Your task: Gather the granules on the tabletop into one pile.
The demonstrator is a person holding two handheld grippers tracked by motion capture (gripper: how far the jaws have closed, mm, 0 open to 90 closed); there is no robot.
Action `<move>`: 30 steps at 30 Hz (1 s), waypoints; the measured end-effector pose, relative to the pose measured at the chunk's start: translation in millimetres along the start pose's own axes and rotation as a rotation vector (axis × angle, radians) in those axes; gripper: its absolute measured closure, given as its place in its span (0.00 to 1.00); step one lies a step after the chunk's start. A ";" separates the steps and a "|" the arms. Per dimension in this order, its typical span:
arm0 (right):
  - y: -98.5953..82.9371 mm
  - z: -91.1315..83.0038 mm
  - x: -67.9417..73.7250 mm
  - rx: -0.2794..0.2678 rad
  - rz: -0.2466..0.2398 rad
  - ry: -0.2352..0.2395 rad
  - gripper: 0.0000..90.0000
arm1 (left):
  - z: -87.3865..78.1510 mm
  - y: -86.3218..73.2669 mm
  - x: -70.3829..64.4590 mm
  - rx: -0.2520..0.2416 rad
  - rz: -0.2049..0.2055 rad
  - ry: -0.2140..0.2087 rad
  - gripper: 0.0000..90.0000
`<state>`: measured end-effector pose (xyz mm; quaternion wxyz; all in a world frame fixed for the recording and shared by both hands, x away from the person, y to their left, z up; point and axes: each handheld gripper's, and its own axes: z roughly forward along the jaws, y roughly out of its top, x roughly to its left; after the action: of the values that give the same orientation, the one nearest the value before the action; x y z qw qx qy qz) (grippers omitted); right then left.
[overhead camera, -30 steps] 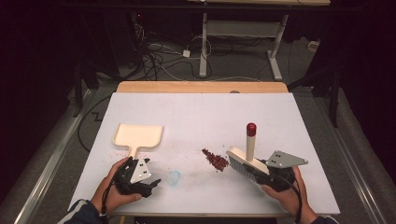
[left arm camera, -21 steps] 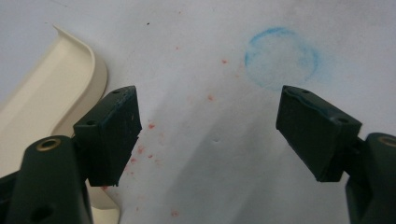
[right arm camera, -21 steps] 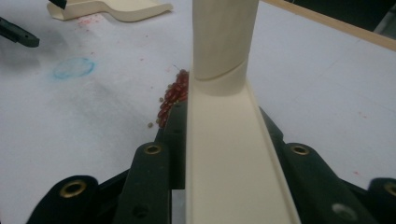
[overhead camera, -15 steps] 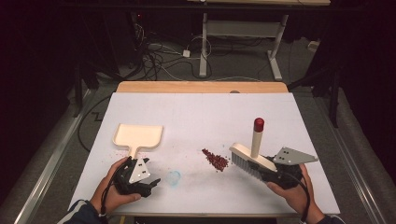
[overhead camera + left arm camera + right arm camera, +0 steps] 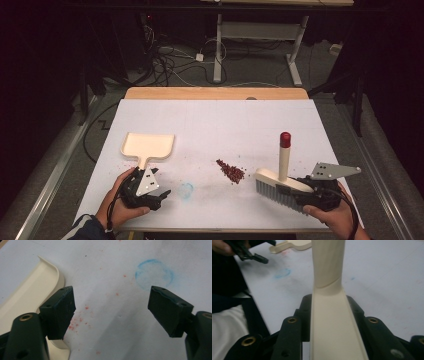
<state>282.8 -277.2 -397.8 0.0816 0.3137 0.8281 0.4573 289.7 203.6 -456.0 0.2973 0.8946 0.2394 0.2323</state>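
A cream dustpan [image 5: 148,146] lies flat at the left of the white table, handle toward the person. Just below that handle my left gripper [image 5: 159,196] rests open, jaws pointing right; in the left gripper view [image 5: 112,310] nothing sits between the pads and the dustpan [image 5: 27,292] edges in beside the left jaw. A small pile of red crumbs [image 5: 231,171] lies mid-table. To its right, my right gripper [image 5: 296,192] is shut on a cream brush [image 5: 280,182] with an upright red-tipped handle. The brush back [image 5: 329,325] runs between the jaws of the right gripper [image 5: 329,307].
A blue ring mark [image 5: 186,190] is drawn on the table [image 5: 220,120] right of the left gripper, and faint red specks dot the surface near it. The near table edge runs just under both hands. Cables and desk legs lie on the floor beyond the far edge.
The right gripper has carried the brush to the right and slightly nearer, away from the crumb pile. The left gripper and the dustpan have stayed put.
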 end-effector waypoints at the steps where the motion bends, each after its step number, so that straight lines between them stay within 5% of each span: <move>1: -1.5 0.1 -3.1 0.017 0.027 0.019 0.72 | 0.1 0.0 0.1 -0.001 -0.001 -0.001 0.24; 5: -6.9 2.4 -19.5 0.031 0.125 0.037 0.74 | 0.3 0.5 -0.1 -0.001 0.000 -0.003 0.24; 13: -13.2 17.9 -64.7 0.062 0.284 -0.040 0.68 | 1.8 0.8 -0.6 0.005 -0.003 -0.016 0.24; 17: -10.9 21.9 -92.0 0.078 0.337 0.007 0.64 | 2.2 0.6 -0.6 0.006 0.004 -0.013 0.24; 19: -6.6 20.2 -101.9 0.097 0.338 -0.038 0.57 | 3.5 0.3 -0.8 0.012 -0.002 -0.023 0.24; 21: -2.4 18.2 -113.0 0.134 0.331 -0.105 0.64 | 4.5 0.6 -0.9 0.016 0.000 -0.026 0.24; 24: 1.8 16.8 -131.3 0.126 0.355 -0.118 0.63 | 5.9 1.3 -1.6 0.020 0.005 -0.032 0.24; 30: 5.8 35.8 -147.0 0.234 0.273 -0.359 0.77 | 7.6 1.2 -1.6 0.026 0.008 -0.037 0.24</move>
<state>416.6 -337.0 -435.7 0.1277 0.5062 0.7976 0.3021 293.0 198.6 -461.2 0.2890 0.9036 0.2332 0.2136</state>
